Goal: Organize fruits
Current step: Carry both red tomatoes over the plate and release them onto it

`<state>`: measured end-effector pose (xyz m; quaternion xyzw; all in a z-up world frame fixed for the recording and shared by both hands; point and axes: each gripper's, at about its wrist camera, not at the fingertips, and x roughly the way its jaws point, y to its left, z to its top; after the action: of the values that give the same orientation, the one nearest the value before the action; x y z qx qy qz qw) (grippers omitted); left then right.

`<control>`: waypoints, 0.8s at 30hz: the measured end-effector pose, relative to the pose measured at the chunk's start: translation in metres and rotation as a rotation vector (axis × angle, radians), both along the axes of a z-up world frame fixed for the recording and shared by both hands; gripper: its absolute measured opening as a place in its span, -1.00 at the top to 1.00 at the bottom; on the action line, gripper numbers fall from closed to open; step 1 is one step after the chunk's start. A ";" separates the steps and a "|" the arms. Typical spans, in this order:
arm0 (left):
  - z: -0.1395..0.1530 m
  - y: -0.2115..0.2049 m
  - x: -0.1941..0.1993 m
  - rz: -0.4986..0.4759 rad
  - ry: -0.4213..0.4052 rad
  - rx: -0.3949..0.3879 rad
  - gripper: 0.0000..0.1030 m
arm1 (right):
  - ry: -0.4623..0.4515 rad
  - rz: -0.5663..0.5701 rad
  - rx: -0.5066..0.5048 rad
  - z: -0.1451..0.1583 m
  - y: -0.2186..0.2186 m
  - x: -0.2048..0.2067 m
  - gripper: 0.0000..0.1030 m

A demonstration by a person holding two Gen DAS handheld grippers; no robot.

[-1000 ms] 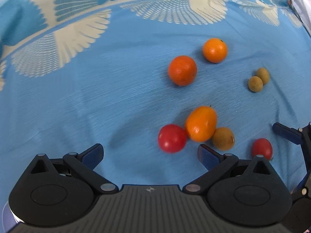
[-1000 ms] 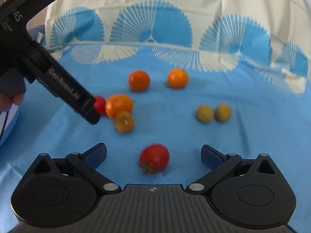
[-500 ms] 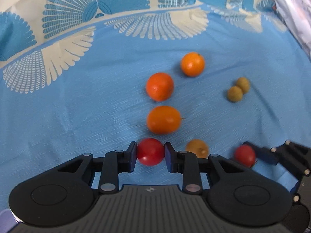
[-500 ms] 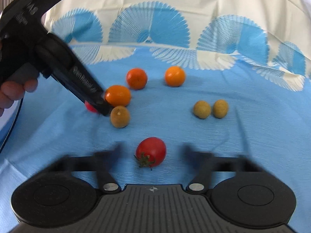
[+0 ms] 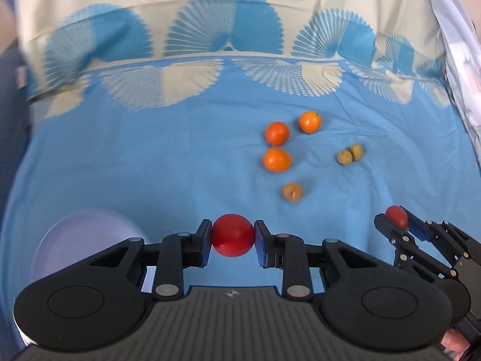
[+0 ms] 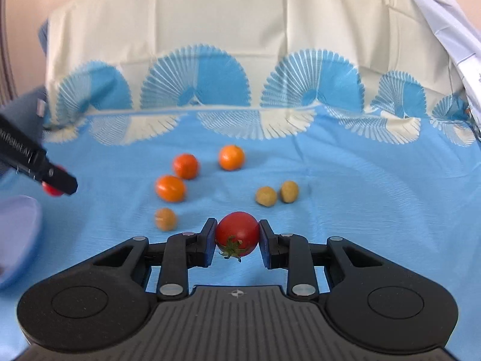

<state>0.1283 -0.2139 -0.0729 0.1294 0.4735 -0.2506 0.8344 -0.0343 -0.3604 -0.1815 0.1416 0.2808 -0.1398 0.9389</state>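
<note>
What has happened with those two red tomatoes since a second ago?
Both were taken hold of and lifted. The left gripper closed on the smooth round red tomato; the right gripper closed on the red tomato with the green stalk. A pale lilac plate came into view. The three oranges and three small brown fruits stayed on the blue cloth.

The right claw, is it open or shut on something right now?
Shut. The right claw clamps a red tomato, both pads pressed against its sides, green calyx hanging below.

White lettering on the left hand-held gripper [image 6: 55,185] side (cut off, roughly "nRobot.AI"), nothing else legible
</note>
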 end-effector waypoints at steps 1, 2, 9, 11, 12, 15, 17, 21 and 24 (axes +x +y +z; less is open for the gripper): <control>0.008 0.011 -0.010 0.014 -0.002 -0.001 0.36 | -0.005 0.016 0.009 0.009 0.009 -0.009 0.41; 0.015 0.023 -0.020 0.029 -0.003 -0.002 0.36 | -0.012 0.034 0.015 0.018 0.018 -0.017 0.41; 0.045 0.100 -0.079 0.136 0.006 0.003 0.36 | -0.064 0.182 0.120 0.079 0.089 -0.064 0.40; 0.051 0.122 -0.095 0.166 -0.001 0.004 0.36 | -0.079 0.229 0.131 0.093 0.110 -0.073 0.40; 0.054 0.133 -0.103 0.178 -0.006 0.001 0.36 | -0.086 0.251 0.122 0.099 0.121 -0.079 0.40; 0.060 0.163 -0.126 0.216 -0.013 -0.016 0.36 | -0.106 0.320 0.105 0.115 0.150 -0.091 0.40; 0.063 0.180 -0.139 0.238 -0.020 -0.029 0.36 | -0.112 0.359 0.101 0.123 0.166 -0.099 0.40; 0.068 0.208 -0.165 0.278 -0.055 -0.051 0.36 | -0.124 0.428 0.066 0.137 0.193 -0.113 0.40; 0.071 0.226 -0.177 0.303 -0.061 -0.074 0.36 | -0.133 0.465 0.025 0.146 0.210 -0.122 0.40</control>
<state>-0.0487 0.0118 -0.0022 0.0333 0.4524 -0.1351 0.8809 -0.1560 -0.1499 -0.0357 0.0939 0.2450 0.0933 0.9604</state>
